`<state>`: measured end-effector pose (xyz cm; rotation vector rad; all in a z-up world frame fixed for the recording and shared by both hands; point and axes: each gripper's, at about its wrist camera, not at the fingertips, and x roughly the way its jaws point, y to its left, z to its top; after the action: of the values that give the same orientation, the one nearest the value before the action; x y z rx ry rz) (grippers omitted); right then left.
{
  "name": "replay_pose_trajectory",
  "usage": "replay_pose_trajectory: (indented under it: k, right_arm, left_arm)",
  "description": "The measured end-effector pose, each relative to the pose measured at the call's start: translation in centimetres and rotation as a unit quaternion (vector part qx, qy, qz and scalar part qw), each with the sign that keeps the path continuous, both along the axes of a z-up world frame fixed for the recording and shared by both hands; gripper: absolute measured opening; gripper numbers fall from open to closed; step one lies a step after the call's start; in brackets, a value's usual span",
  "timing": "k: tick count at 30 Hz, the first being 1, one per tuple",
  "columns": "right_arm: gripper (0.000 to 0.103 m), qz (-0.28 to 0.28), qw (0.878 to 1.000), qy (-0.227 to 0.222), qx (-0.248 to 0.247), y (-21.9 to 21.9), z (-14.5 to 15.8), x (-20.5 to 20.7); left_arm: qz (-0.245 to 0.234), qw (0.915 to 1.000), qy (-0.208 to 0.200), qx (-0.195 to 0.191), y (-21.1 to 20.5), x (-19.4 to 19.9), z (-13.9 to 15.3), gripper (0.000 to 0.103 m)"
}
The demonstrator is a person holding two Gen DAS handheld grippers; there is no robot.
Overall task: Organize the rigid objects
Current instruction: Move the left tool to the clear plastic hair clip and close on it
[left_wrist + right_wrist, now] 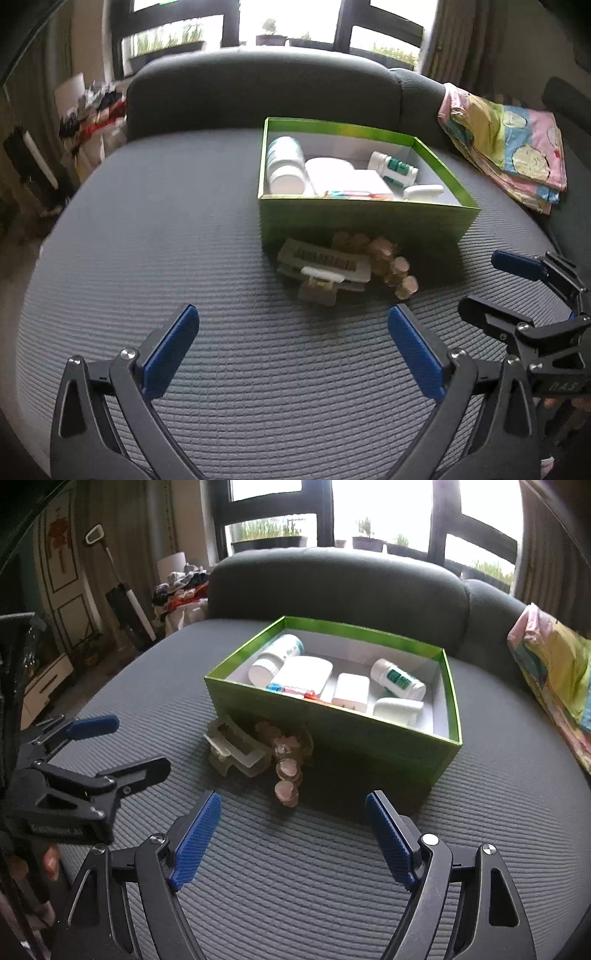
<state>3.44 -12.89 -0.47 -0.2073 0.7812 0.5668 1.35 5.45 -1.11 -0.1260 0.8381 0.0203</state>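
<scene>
Grey ribbed sofa cushion (184, 221) carries a green box (332, 731), with a pale hair clip (236, 753) and a brown beaded piece (286, 775) touching its near wall. Both the left claw (293, 350) and right claw (293, 843) are spread, nothing pinched. The clip could be shoved under the box edge or the beads snagged if either is closed on carelessly.

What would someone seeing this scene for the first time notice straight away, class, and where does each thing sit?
The bright green box stands out in the middle of the grey cushion, holding white bottles and small white containers. Against its near wall lie a pale hair claw clip and a cluster of pinkish round pieces. Both the left gripper and the right gripper are open in front of them.
</scene>
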Motion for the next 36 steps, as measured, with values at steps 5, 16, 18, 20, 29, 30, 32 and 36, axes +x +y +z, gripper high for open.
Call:
replay_pose_trajectory:
  k: [5,16,18,20,29,30,32,36]
  right_arm:
    - [0.082,0.003,1.0,0.024,0.007,0.0,-1.2,0.6]
    - [0.082,0.111,0.985,0.094,0.095,2.4,-3.5,0.6]
    - [0.082,0.118,0.982,0.105,0.102,3.1,-4.1,0.9]
    - [0.082,0.122,0.979,0.117,0.109,4.0,-4.7,1.5]
    - [0.082,0.074,0.989,0.103,0.074,6.9,-6.5,4.4]
    - [0.082,0.067,0.99,0.099,0.072,7.0,-6.6,4.6]
    - [0.082,0.064,0.991,0.098,0.068,7.3,-6.6,5.0]
    - [0.082,0.073,0.992,0.088,0.052,8.2,-6.5,4.9]
  left_arm:
    - [0.004,0.9988,0.013,-0.048,2.0,-0.4,-1.4,0.102]
    - [-0.016,0.9904,0.016,-0.136,3.7,1.0,-2.8,0.102]
    - [-0.022,0.9895,0.016,-0.142,3.9,1.7,-2.9,0.102]
    - [-0.03,0.988,0.016,-0.151,4.0,2.5,-3.1,0.102]
    - [-0.064,0.9824,0.032,-0.173,3.9,6.4,-4.5,0.101]
    - [-0.068,0.9821,0.034,-0.173,3.9,6.7,-4.6,0.101]
    - [-0.077,0.9811,0.035,-0.174,3.7,7.3,-4.9,0.101]
    - [-0.088,0.9791,0.04,-0.179,3.5,8.2,-5.6,0.099]
